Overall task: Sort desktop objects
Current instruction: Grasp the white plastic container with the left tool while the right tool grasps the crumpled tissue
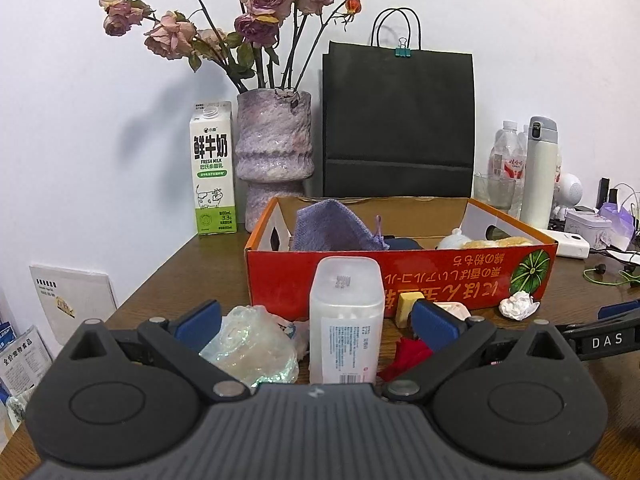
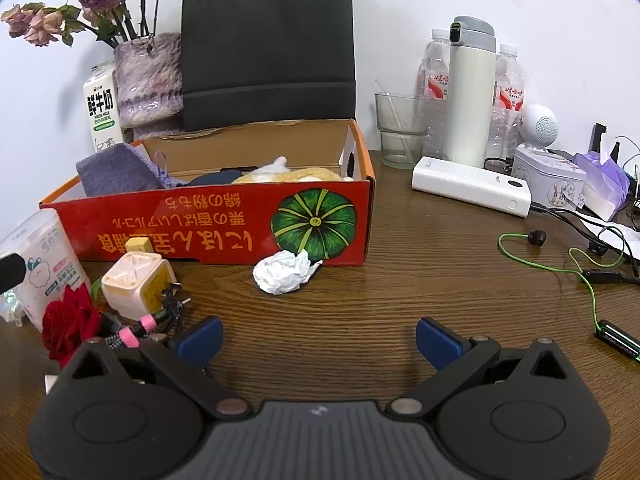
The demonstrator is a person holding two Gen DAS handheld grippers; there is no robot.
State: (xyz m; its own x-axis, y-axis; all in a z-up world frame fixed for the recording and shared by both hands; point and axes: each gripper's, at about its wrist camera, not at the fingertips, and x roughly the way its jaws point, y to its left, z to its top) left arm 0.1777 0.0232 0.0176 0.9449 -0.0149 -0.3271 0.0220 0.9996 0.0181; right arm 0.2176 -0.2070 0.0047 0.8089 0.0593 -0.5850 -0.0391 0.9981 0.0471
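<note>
Wooden desk [image 2: 360, 312], red cardboard box [image 2: 224, 216], crumpled white tissue [image 2: 284, 272]

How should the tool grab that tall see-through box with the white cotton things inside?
Grip the tall clear plastic cotton-swab box across its two narrow sides, about halfway up, coming straight from the front. It stands upright between the open left tool's fingers, and its flat, parallel sides suit them. A low grip would probably bump the crinkly wrapper beside it.
</note>
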